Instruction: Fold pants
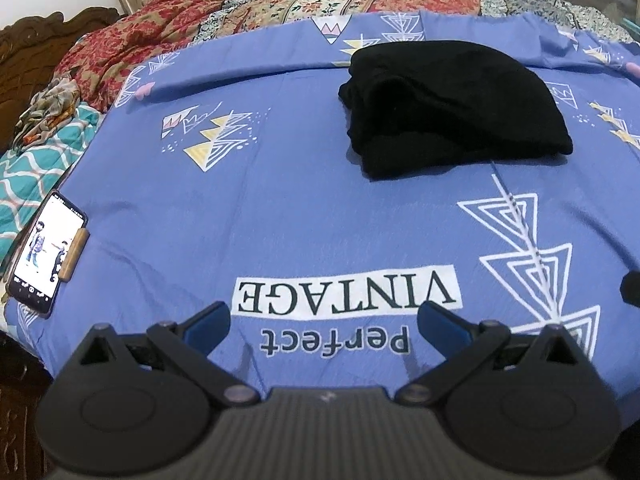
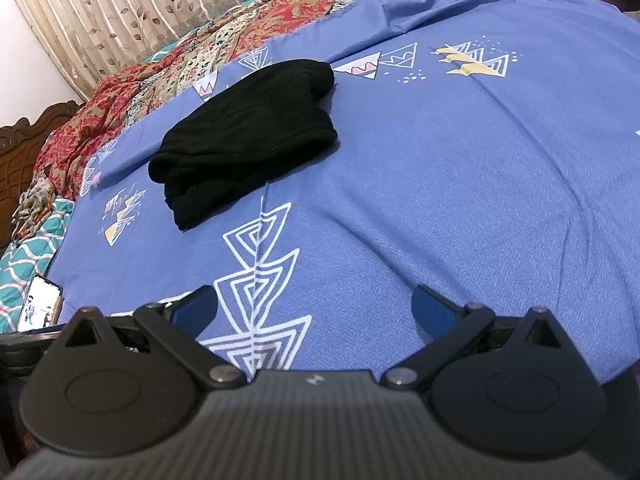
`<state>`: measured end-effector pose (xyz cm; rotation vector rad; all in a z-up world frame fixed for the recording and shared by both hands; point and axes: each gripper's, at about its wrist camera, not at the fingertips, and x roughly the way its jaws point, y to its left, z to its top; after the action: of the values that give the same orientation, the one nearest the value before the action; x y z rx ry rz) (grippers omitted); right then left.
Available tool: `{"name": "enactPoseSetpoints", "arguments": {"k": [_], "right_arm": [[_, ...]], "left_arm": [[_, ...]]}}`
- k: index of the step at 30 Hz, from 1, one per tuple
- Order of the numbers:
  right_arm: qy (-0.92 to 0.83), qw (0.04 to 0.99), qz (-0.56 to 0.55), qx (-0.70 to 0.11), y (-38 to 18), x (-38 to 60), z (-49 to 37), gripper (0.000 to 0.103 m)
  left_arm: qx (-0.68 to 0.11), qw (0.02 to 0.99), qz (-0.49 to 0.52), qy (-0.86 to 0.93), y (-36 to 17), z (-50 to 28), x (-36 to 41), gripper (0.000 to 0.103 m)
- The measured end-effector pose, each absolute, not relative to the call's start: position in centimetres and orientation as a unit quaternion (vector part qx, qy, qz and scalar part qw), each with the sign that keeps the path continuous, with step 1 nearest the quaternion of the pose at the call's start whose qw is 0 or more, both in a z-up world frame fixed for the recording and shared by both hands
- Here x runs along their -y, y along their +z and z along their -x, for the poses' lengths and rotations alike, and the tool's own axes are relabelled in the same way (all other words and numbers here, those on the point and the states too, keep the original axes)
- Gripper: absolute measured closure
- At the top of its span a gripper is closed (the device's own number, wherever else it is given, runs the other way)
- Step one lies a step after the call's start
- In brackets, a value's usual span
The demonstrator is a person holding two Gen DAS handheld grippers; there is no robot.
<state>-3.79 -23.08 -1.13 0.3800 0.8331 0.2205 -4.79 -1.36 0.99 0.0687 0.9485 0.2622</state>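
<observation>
Bed sheet (image 1: 280, 208) carries folded black pants (image 1: 448, 108). Left hand-held gripper (image 1: 324, 326) and right hand-held gripper (image 2: 314, 310) wide open, empty, well short. Looks done; only square edges lightly.

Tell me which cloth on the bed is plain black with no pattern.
The folded pants, lying on the blue printed sheet. The red floral quilt and teal blanket are patterned.

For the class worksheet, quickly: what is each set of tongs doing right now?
Left tongs: open, holding nothing, apart from the black pants.
Right tongs: open, holding nothing.
</observation>
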Motion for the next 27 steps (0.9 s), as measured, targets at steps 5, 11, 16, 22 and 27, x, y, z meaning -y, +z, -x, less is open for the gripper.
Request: {"name": "enactPoseSetpoints", "arguments": {"k": [5,11,16,22,27], "right_arm": [[0.106,0.891,-0.184,-0.402,-1.12,23.10,3.81,0.000],[0.106,0.890,-0.185,-0.402,-1.13,23.10,3.82,0.000],[0.105,0.890,-0.186,-0.402,-1.23,23.07,3.93,0.000],[0.105,0.893,-0.185,-0.397,-1.15,22.98,4.01,0.000],[0.106,0.896,-0.183,-0.391,-0.94,22.97,4.10,0.000]], "left_arm": [[-0.456,0.880,-0.040,0.126,0.87,4.79,1.45,0.000],[-0.458,0.878,-0.045,0.127,0.70,4.72,1.55,0.000],[-0.458,0.878,-0.050,0.127,0.68,4.72,1.61,0.000],[-0.459,0.878,-0.055,0.127,0.61,4.76,1.70,0.000],[-0.459,0.877,-0.056,0.126,0.59,4.78,1.75,0.000]]}}
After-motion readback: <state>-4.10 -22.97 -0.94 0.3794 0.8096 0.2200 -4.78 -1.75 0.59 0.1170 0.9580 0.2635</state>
